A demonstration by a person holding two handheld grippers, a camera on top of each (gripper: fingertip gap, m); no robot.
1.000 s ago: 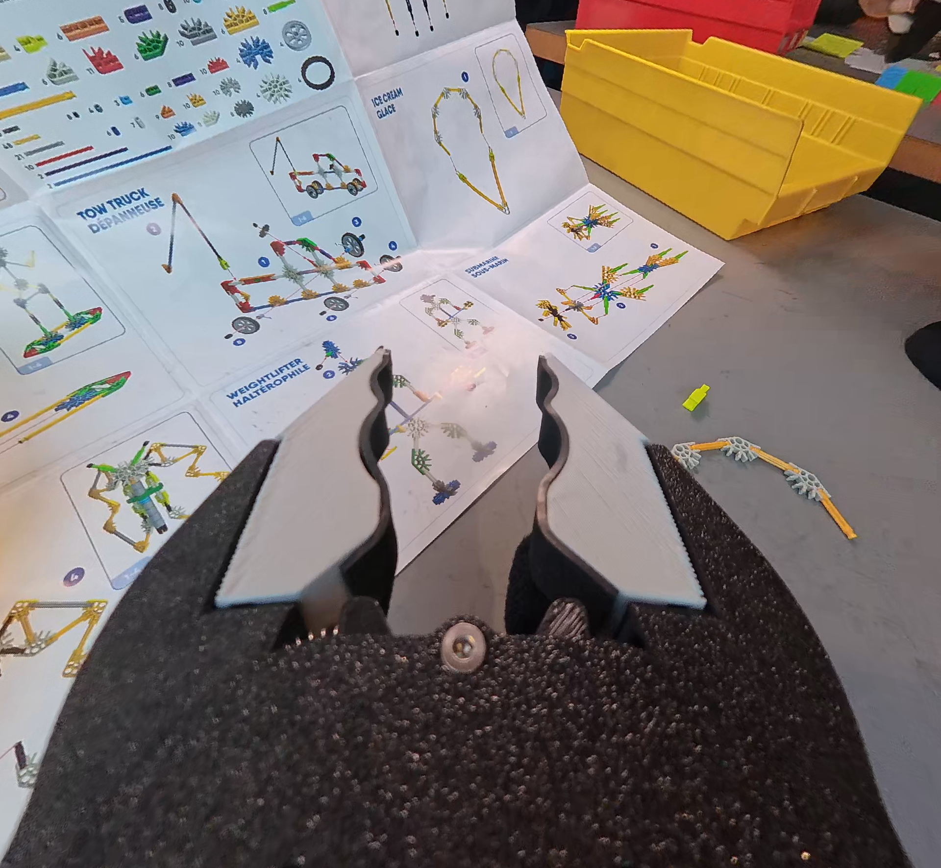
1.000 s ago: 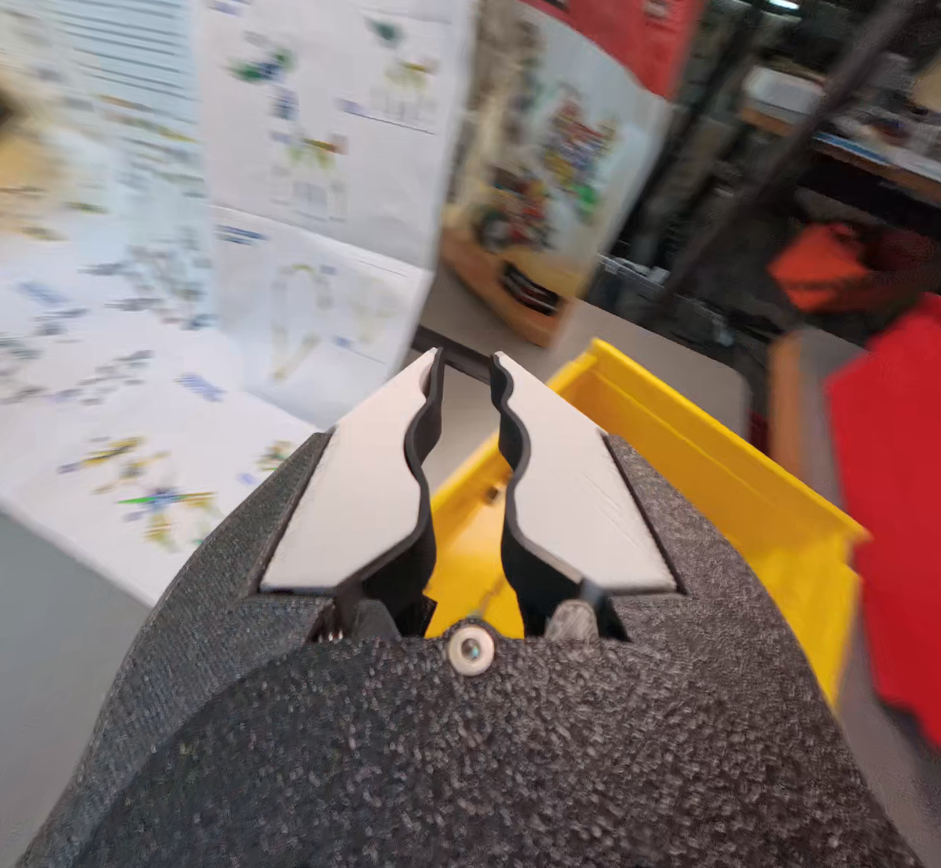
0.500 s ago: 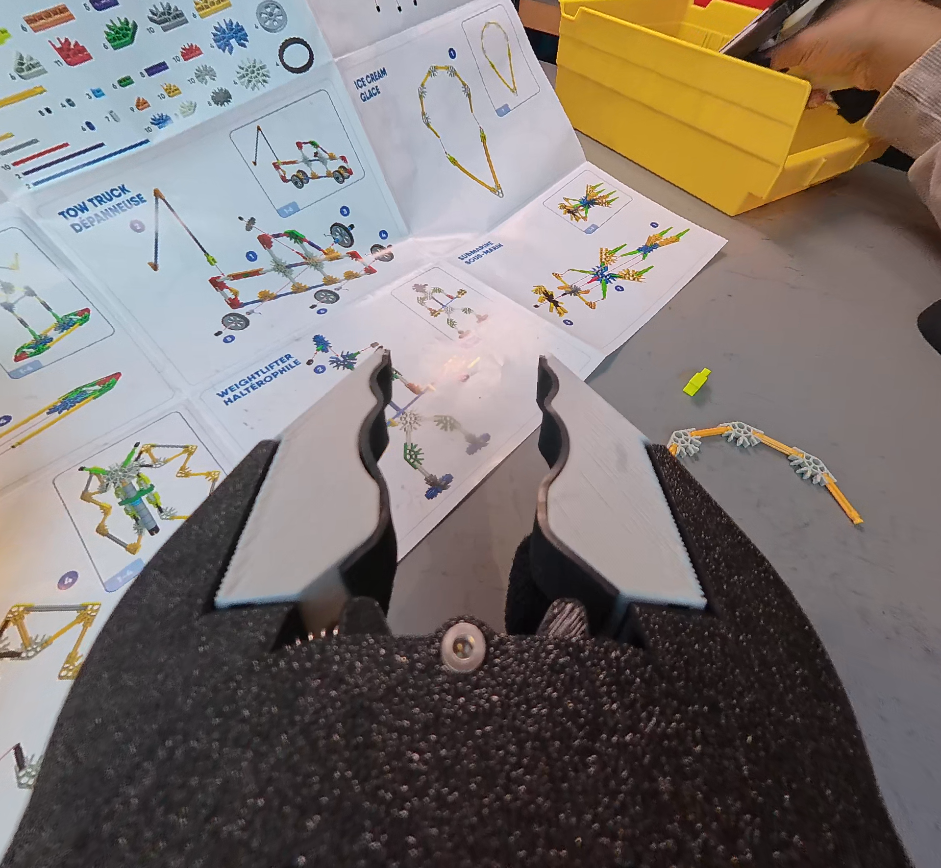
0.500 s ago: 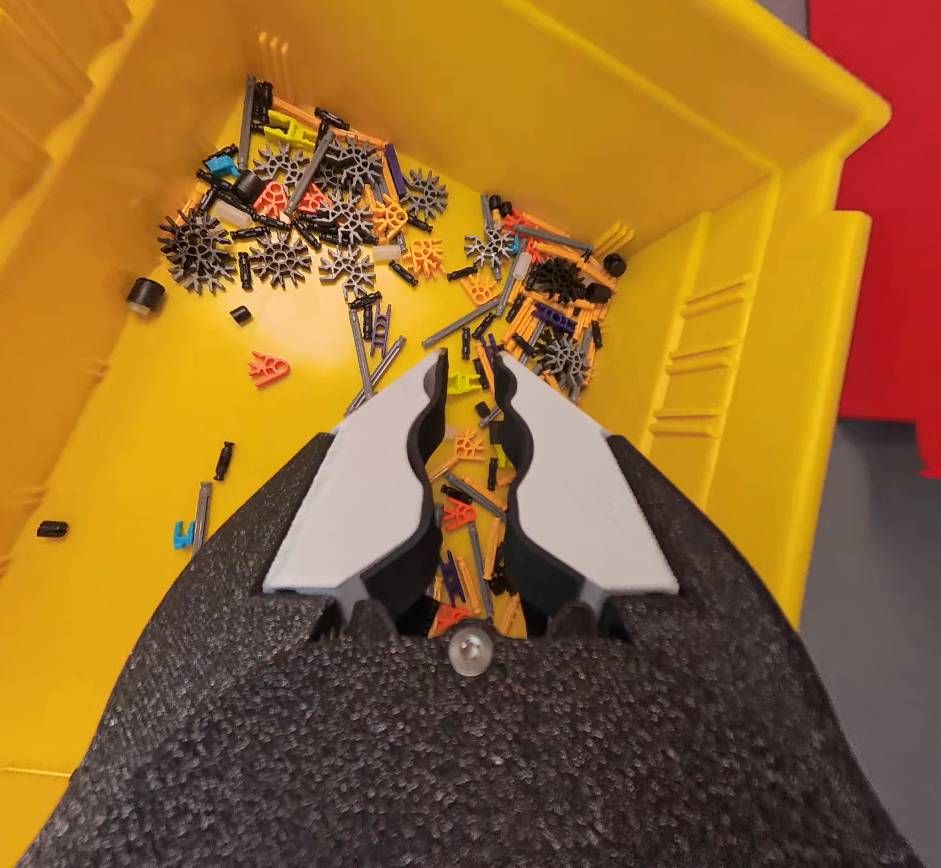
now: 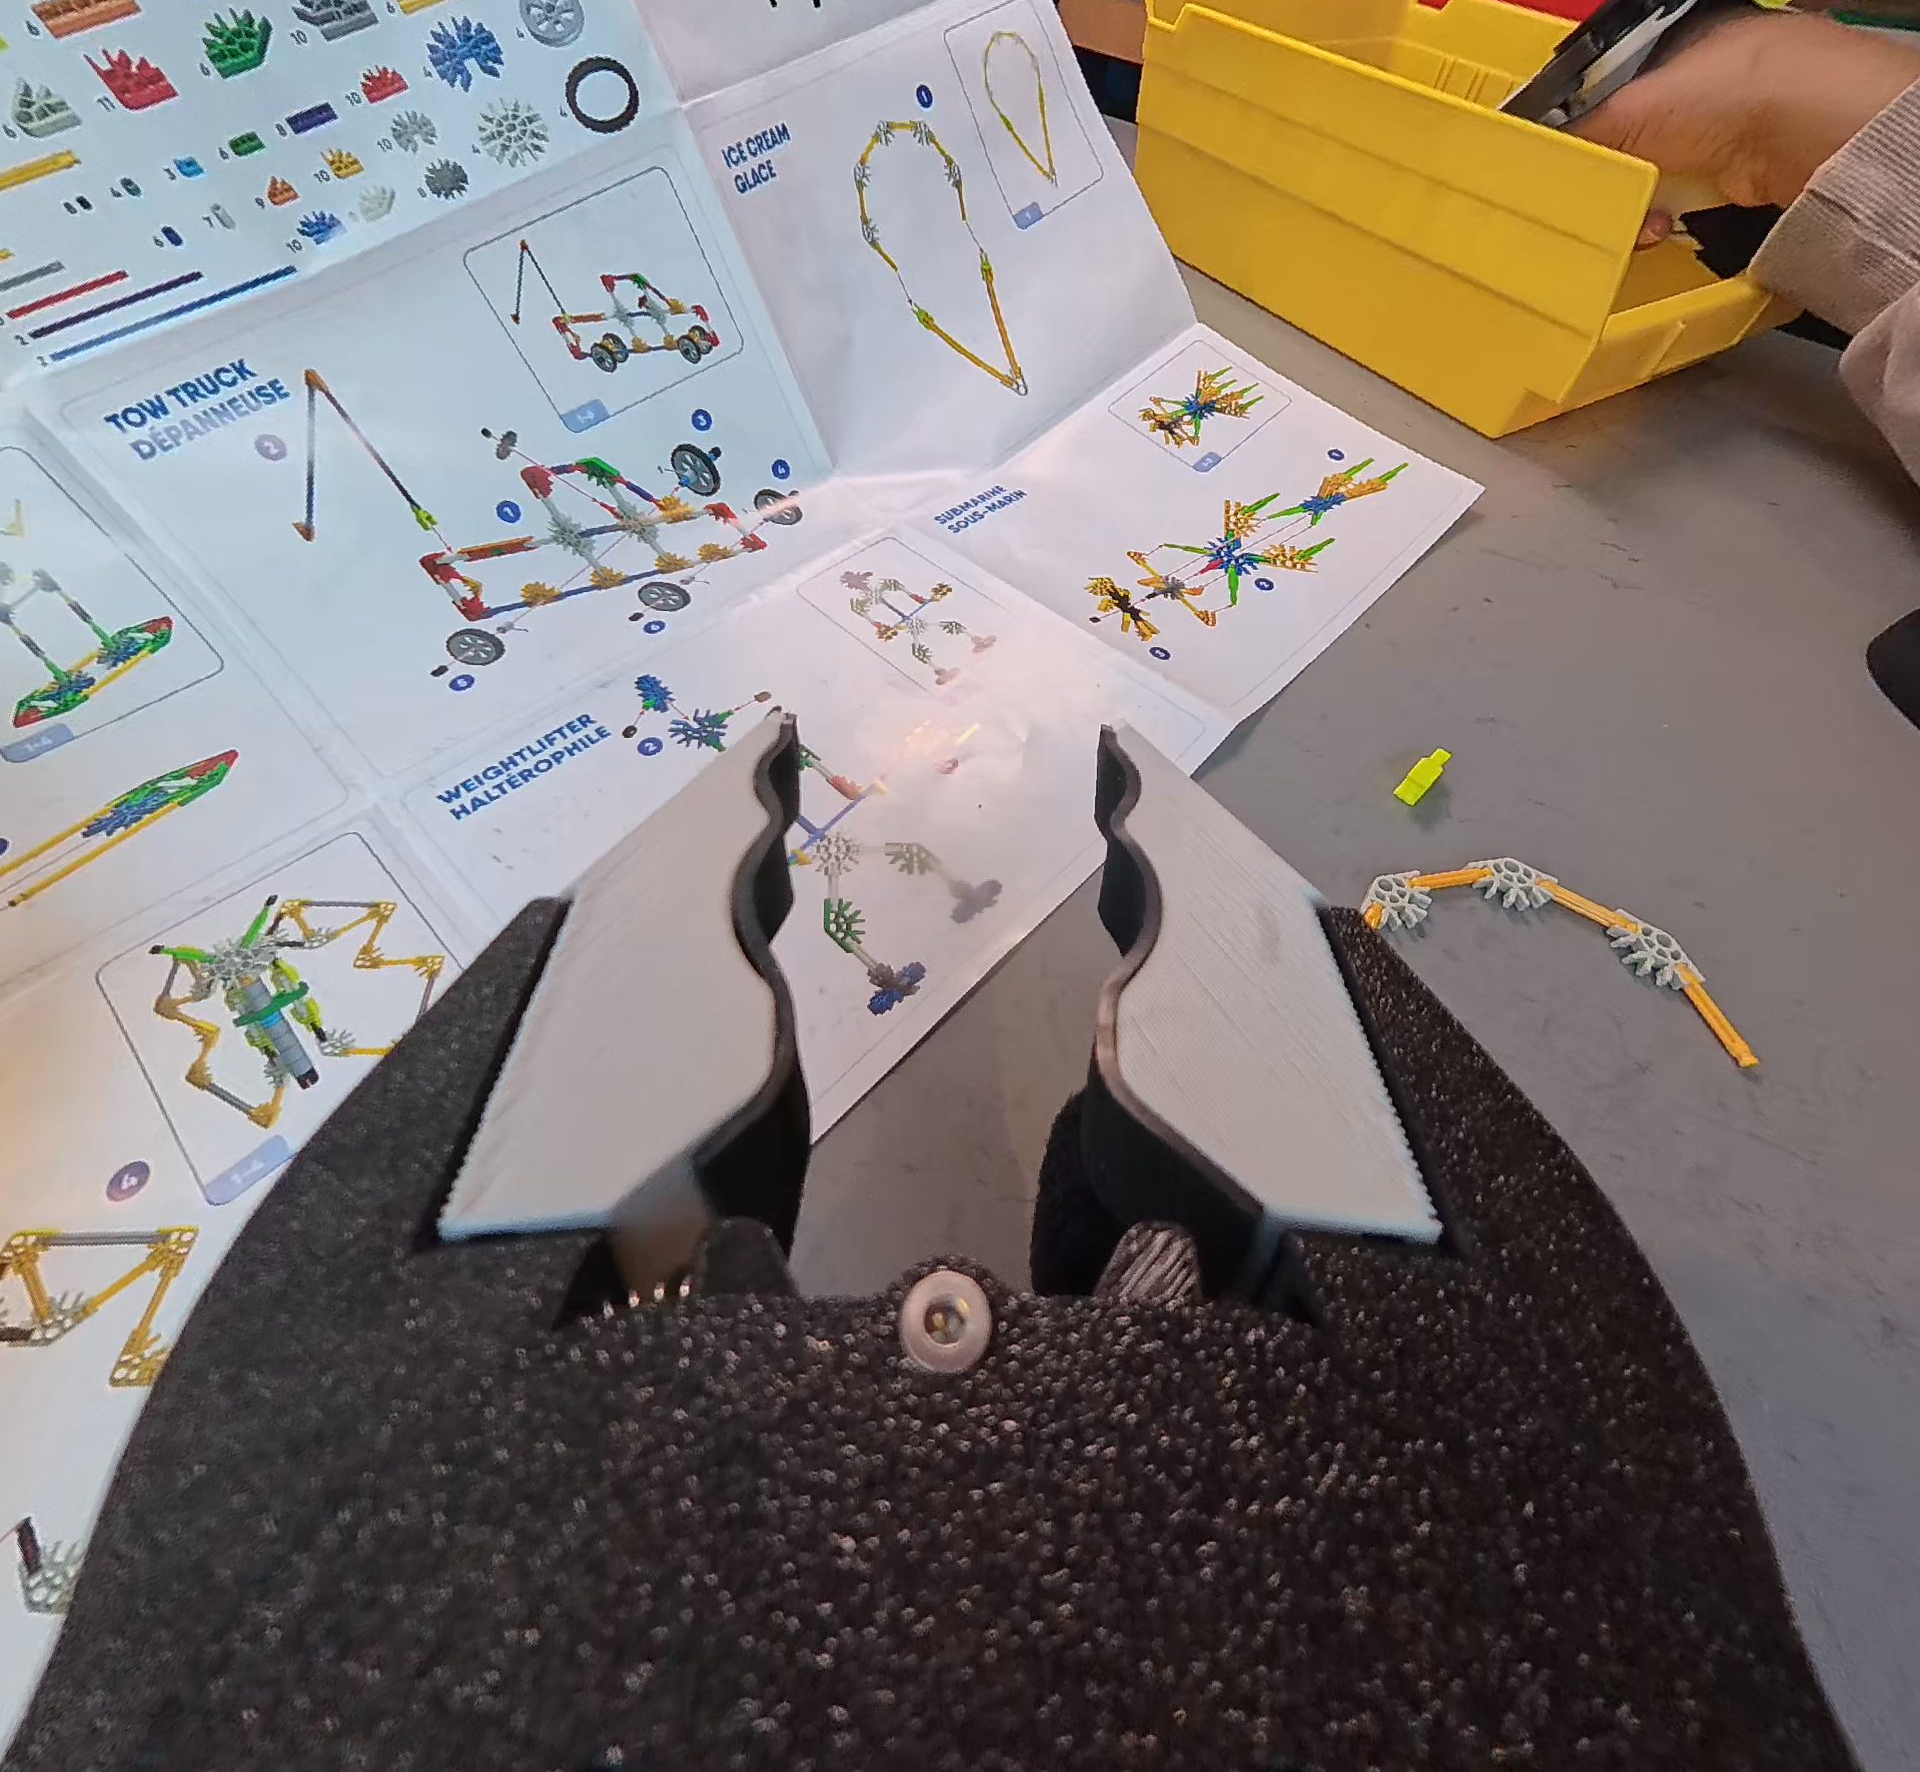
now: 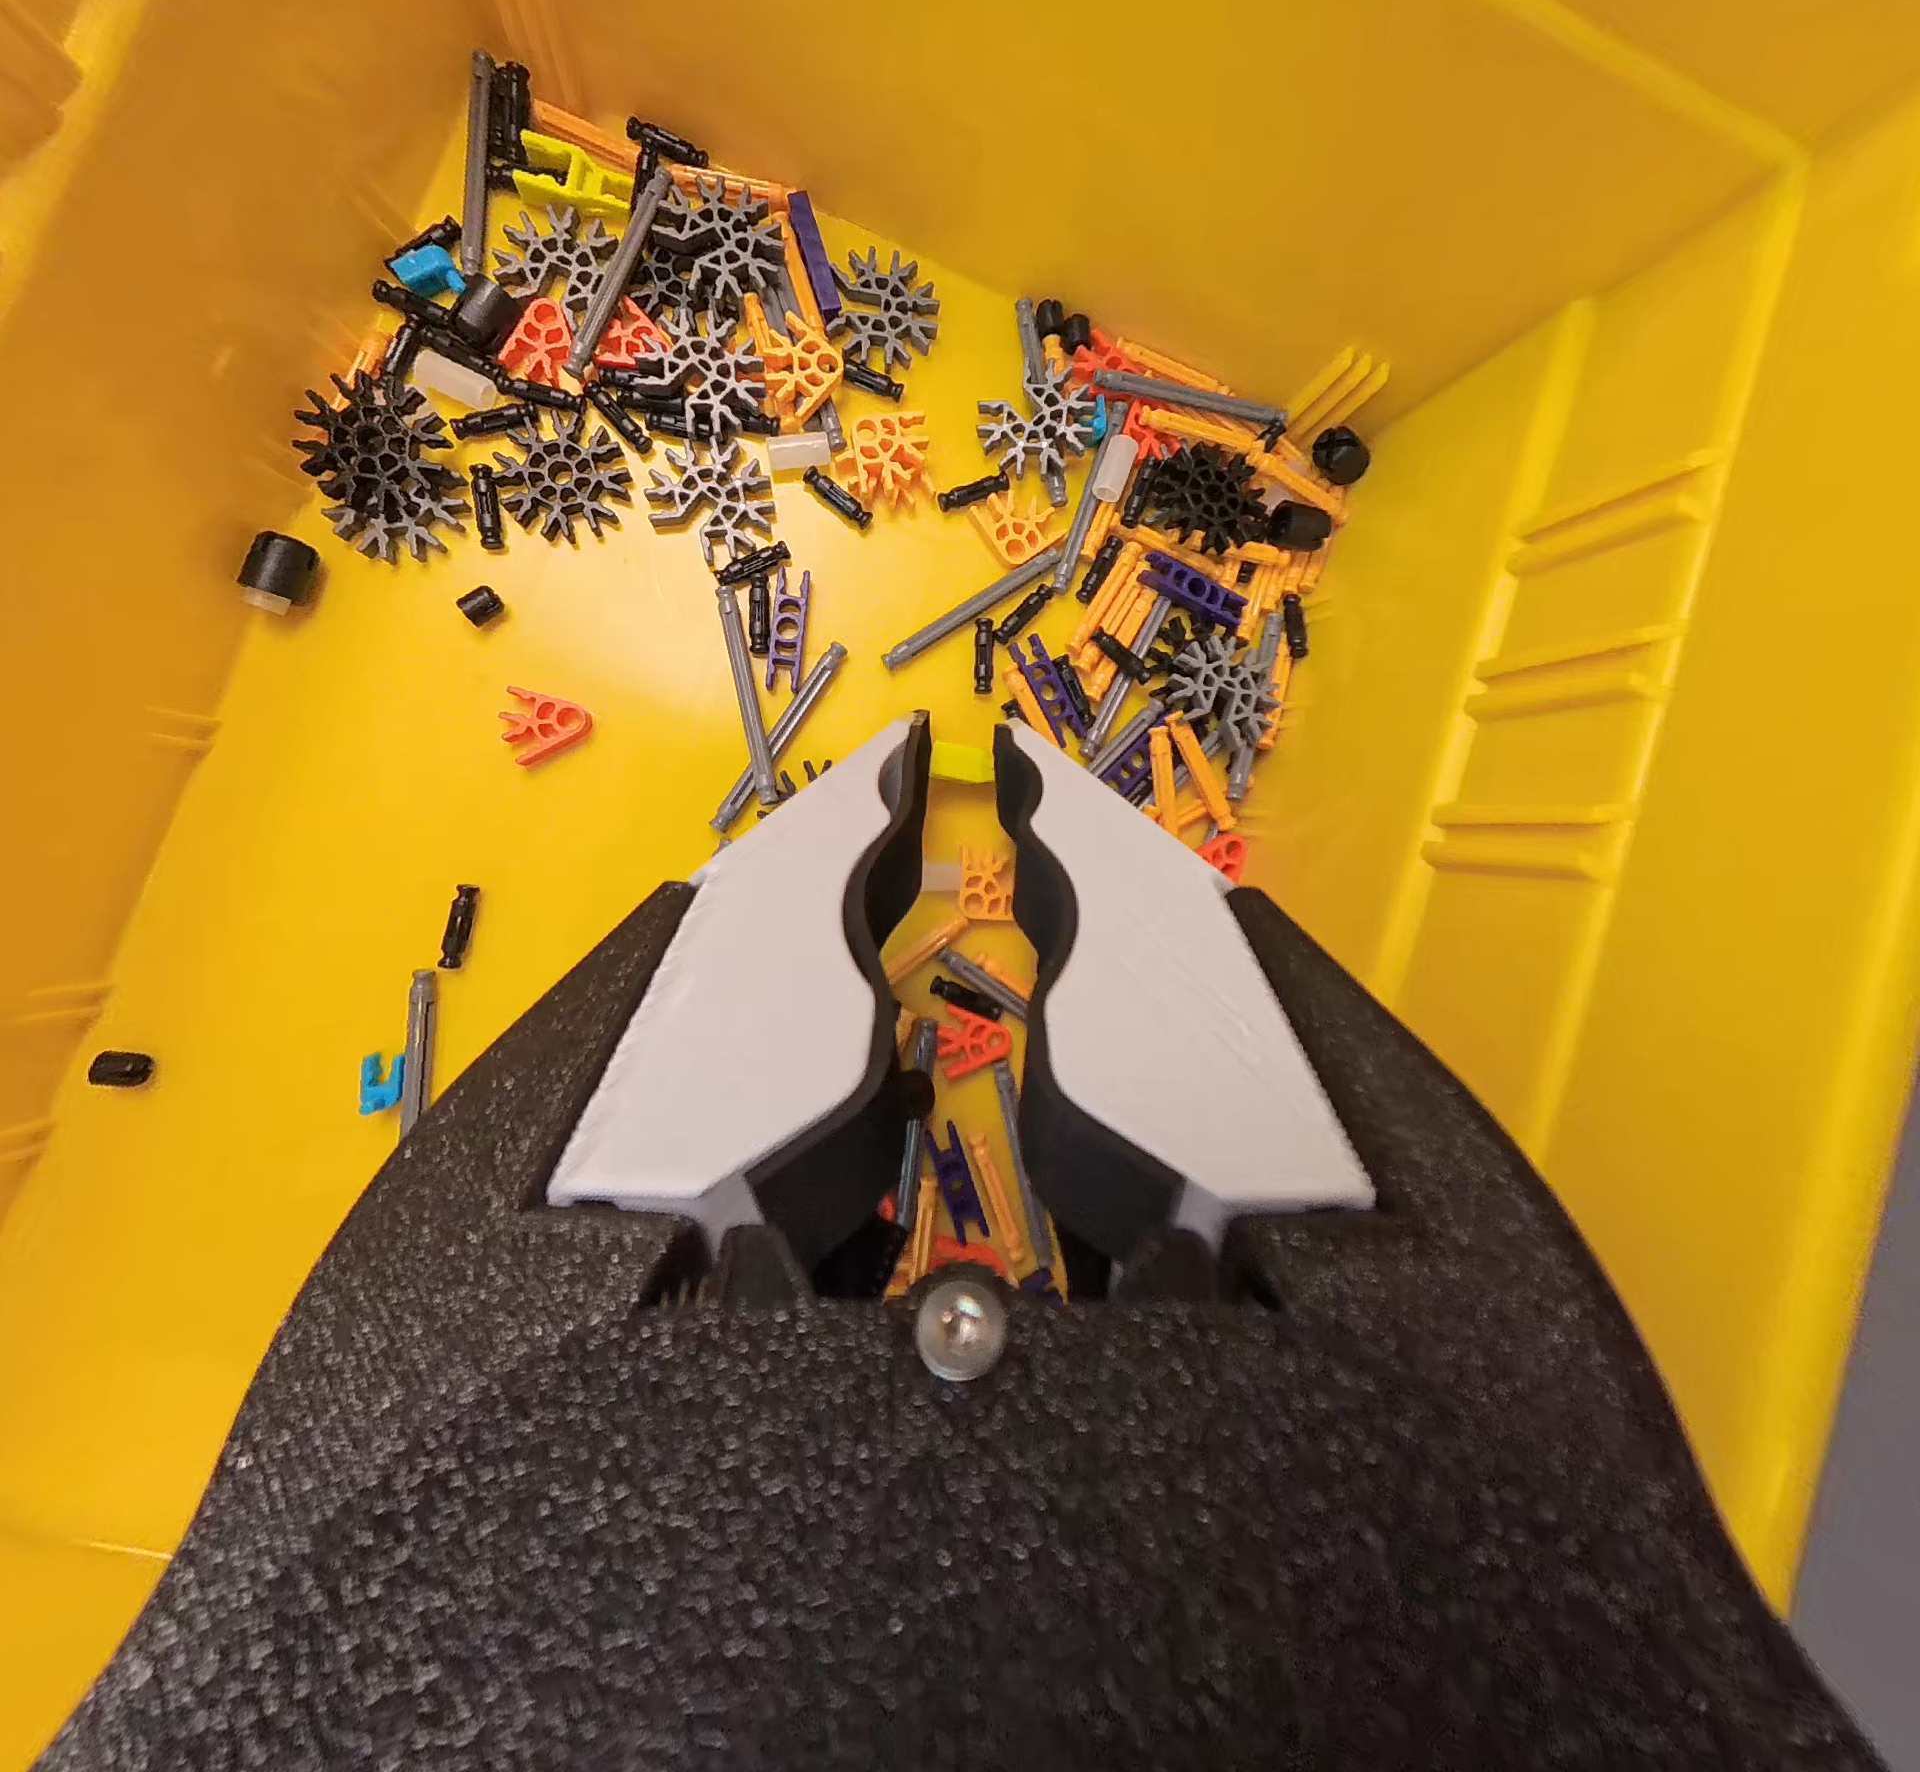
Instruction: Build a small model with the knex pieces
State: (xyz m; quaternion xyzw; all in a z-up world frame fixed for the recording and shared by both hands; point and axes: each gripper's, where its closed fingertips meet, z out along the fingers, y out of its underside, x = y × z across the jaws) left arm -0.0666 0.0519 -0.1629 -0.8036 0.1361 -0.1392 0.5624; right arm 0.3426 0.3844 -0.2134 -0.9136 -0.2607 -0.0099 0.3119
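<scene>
Right hand-held gripper (image 6: pixel 958 748) down inside yellow bin (image 6: pixel 1195 91), jaws at narrow gap, holding nothing. Lime-green piece (image 6: pixel 961 758) lies just past fingertips, between them; touching or not, cannot tell. Loose rods and connectors (image 6: pixel 675 392) heaped toward bin's far wall.

Left hand-held gripper (image 5: pixel 943 751) spread wide, empty, above instruction sheet (image 5: pixel 623 351) on table (image 5: pixel 1621 683). Orange-and-grey chain (image 5: pixel 1538 922) and small lime piece (image 5: pixel 1421 775) lie on table to its right, well apart from bin.

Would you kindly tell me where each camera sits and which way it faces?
Left wrist view: on the left tongs, open, looking down across the leaflet and table; the other hand shows at the bin.
Right wrist view: on the right tongs, narrowly open, looking down into the bin at loose parts.
Shared: the yellow bin.
</scene>
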